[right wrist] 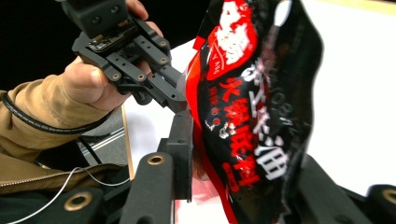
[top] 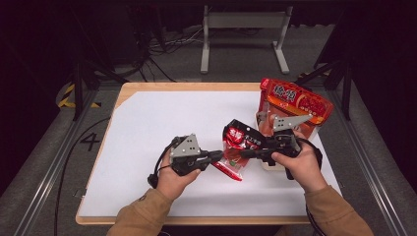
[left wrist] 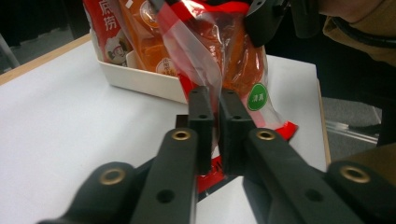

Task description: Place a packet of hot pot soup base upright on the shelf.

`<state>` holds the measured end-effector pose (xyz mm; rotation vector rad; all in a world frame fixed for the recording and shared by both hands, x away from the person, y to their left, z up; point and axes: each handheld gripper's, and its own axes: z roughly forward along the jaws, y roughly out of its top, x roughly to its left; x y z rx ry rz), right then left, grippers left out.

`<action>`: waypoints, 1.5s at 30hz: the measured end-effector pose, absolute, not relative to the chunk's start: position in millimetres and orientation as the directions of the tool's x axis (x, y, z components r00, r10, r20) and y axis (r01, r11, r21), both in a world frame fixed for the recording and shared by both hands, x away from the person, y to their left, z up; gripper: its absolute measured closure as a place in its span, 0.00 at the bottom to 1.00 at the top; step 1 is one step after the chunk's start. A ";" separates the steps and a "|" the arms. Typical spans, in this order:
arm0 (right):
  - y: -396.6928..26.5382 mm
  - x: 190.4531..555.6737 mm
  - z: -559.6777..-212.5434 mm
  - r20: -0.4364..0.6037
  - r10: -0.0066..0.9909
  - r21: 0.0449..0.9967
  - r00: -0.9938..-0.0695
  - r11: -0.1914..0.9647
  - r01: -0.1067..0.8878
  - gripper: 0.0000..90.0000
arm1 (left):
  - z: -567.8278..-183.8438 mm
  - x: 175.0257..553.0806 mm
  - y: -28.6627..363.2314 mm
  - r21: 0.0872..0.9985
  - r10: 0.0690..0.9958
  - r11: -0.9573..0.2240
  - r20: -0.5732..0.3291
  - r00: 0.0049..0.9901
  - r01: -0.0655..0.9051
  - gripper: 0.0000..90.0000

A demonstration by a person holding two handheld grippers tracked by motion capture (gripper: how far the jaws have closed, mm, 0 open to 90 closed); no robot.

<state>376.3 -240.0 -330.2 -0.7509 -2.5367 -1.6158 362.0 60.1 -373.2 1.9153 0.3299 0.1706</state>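
Tan sleeves: both forearms come in from the near table edge, one hand on each tool
Left gripper [top: 216, 156]: nearly level, pointing toward the other tool; its jaws are pinched together on the lower red-edged seam of the packet, as the left gripper view shows
Right gripper [top: 244, 153]: pointing back at the left one; no pads pressing on the film can be made out, but the black side of the packet lies between its jaws, which stand partly apart
Red and black packet [top: 239, 143]: held up off the white sheet [top: 162, 123] between the two tools, near the middle of the table, its clear side showing orange contents
White tray [top: 261, 120]: just behind the packet, toward the far right corner
Large red bag [top: 295, 103]: standing upright in that tray
Wooden table [top: 123, 93]: its edge frames the white sheet
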 end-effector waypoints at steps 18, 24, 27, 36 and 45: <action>-273.3 371.9 -288.3 0.061 0.447 0.840 -0.892 0.460 0.288 0.79 | -373.0 373.1 89.8 0.913 0.400 -0.336 -0.086 0.913 0.233 0.56; -289.7 375.1 -275.8 -0.011 0.433 0.818 -0.901 0.522 0.241 0.79 | -375.3 373.9 109.3 0.909 0.437 -0.333 -0.088 0.895 0.252 0.55; -298.3 376.6 -270.9 -0.031 0.432 0.806 -0.902 0.544 0.233 0.79 | -377.2 373.9 118.6 0.908 0.457 -0.327 -0.091 0.885 0.263 0.55; -311.9 380.0 -262.5 -0.073 0.381 0.805 -0.922 0.568 0.171 0.79 | -383.7 371.2 141.9 0.901 0.507 -0.317 -0.103 0.856 0.296 0.55; -324.3 386.1 -261.8 -0.110 0.390 0.784 -0.914 0.600 0.161 0.80 | -386.4 370.9 156.6 0.900 0.535 -0.297 -0.120 0.837 0.319 0.55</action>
